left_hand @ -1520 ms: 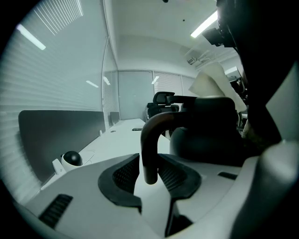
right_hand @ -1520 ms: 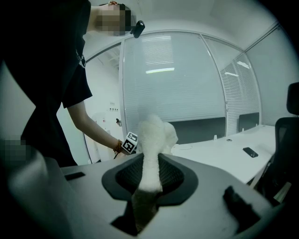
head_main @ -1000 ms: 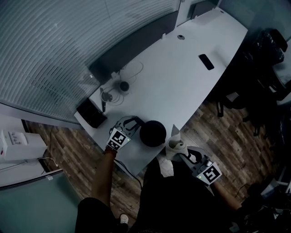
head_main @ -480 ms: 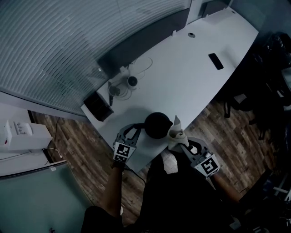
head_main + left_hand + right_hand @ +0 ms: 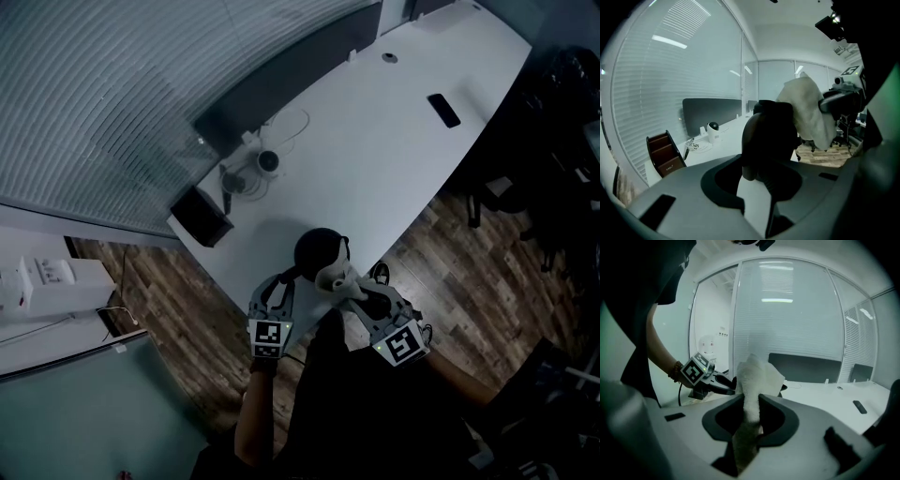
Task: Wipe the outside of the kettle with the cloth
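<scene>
My left claw (image 5: 279, 283) is closed on the kettle (image 5: 320, 249) by its handle (image 5: 765, 154), jaws set wide because the handle is thick, and my right claw (image 5: 362, 298) is pinched on the cloth (image 5: 337, 277), most of which stands bunched above the jaws while a tail hangs below them. The kettle sits at the near edge of the desk (image 5: 394, 141), with my left claw at its 7 o'clock and the cloth pressed against its side at about 5 o'clock in the head view. I judge the kettle to be a rigid, smooth, dark shell, likely slick under a dry cloth and heavy enough to slide or tip off the edge if I push sideways (I cannot tell whether it holds water). So the handle is the right place to brace it, low and firm, while the other claw rubs. The cloth is soft and limp; it folds where it pleases, so I should hold it near the middle, leave a loose pad in front, and press lightly.
</scene>
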Tool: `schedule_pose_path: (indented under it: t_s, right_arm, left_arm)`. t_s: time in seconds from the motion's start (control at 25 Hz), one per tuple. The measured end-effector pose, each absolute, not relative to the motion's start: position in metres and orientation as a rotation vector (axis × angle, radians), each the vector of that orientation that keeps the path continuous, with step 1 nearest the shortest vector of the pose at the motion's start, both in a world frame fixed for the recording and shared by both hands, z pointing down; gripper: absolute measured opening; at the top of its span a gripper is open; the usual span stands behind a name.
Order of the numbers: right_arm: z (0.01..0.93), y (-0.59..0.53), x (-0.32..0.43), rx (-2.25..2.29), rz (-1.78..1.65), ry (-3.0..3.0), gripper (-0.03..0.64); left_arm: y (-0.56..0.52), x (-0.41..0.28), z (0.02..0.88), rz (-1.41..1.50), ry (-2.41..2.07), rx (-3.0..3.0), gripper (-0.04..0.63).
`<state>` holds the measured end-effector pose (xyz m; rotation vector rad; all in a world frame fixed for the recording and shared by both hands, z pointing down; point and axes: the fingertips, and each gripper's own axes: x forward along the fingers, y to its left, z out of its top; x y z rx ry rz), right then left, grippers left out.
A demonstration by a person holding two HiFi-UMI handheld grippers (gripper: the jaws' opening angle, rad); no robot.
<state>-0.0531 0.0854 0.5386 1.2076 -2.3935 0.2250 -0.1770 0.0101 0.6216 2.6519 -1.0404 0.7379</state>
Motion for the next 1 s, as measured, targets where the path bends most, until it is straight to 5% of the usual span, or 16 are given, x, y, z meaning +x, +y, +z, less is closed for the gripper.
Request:
schedule_pose_path:
  t_s: [1.0]
  right_arm:
    - [0.685,0.079,-0.095,1.126,0.505,-2.160,0.078]
  left_arm:
    - [0.024,-0.175,0.622,0.827,-0.997,2.630,0.105]
